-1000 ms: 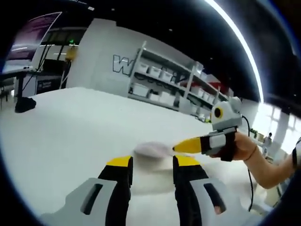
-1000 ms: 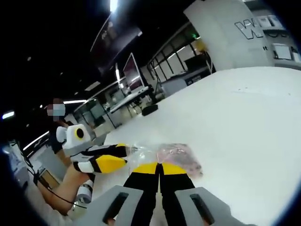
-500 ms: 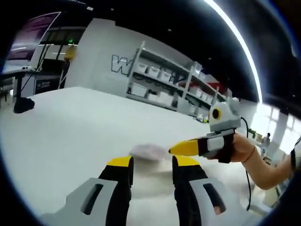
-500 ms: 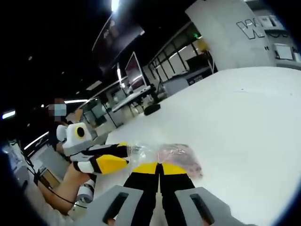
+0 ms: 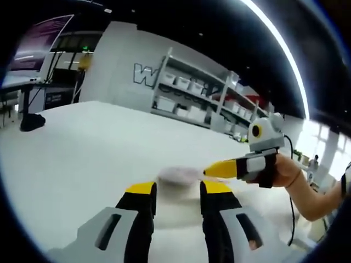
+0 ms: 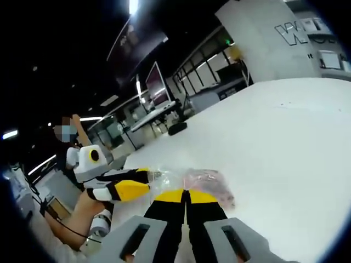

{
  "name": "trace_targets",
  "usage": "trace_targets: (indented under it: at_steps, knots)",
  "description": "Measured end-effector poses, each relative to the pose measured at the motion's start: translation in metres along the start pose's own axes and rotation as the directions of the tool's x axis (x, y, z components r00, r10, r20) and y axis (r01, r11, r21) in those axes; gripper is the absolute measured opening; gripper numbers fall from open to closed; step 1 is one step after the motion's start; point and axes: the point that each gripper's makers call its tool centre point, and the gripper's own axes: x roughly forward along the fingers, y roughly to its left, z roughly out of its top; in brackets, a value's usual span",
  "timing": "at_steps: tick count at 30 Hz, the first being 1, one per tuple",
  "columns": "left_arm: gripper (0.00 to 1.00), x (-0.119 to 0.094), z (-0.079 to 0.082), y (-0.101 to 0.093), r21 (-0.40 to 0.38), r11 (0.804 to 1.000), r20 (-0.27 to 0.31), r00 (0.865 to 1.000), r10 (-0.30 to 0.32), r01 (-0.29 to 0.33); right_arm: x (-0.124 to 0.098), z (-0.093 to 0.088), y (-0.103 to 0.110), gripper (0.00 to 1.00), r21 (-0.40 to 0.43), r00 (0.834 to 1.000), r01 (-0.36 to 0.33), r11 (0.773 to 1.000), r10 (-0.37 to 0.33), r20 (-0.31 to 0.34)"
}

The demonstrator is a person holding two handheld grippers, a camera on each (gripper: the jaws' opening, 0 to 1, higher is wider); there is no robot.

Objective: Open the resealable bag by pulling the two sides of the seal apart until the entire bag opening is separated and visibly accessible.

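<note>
Between the two grippers: the bag (image 6: 189, 181) hangs above the white table (image 6: 285, 137), clear plastic with something pinkish inside; its mouth end lies toward me and its body runs away toward 12 o'clock in the right gripper view.
Bag from my left tool: in the left gripper view the bag (image 5: 178, 176) sits just past my jaw tips at 12 o'clock, blurred and pale; I cannot make out the seal line there.
Long axis of the seal: I judge it runs across from 9 to 3 o'clock in the right gripper view, from one tool to the other, so the pull has to go along that line, each tool outward.
Right gripper (image 6: 185, 196): jaws pressed together with no gap, and the bag's near edge meets them at the tips; I take it as clamped on one side of the mouth.
Left gripper (image 5: 175, 189): jaws stand apart in its own view with the bag just beyond them; seen from the right gripper view, the left gripper (image 6: 143, 181) comes in from 9 o'clock with its tips against the bag's edge. Whether it pinches plastic I cannot tell.
Nearer tool: the right one, already on the bag.
Hand pose: a hand (image 5: 282, 171) carries the right gripper (image 5: 211, 170) level, pointing toward 9 o'clock in the left gripper view.
Stage: opening not yet visibly parted.
</note>
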Motion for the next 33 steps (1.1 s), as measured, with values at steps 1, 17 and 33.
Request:
trace_targets:
  at_steps: [1, 17, 33]
  knots:
    - [0.33, 0.0, 0.0, 0.0, -0.001, 1.0, 0.0, 1.0, 0.001, -0.001, 0.0, 0.001, 0.0, 0.0, -0.001, 1.0, 0.0, 1.0, 0.0, 0.0]
    - [0.23, 0.002, -0.005, -0.007, 0.013, 1.0, -0.035, 0.999, -0.021, 0.021, 0.002, -0.003, 0.005, 0.0, -0.028, 1.0, 0.008, 1.0, -0.008, -0.016]
    - [0.19, 0.001, -0.005, -0.011, -0.039, 0.998, -0.029, 0.998, -0.052, 0.051, 0.005, -0.007, 0.007, 0.0, -0.046, 0.999, 0.012, 0.999, -0.014, -0.034]
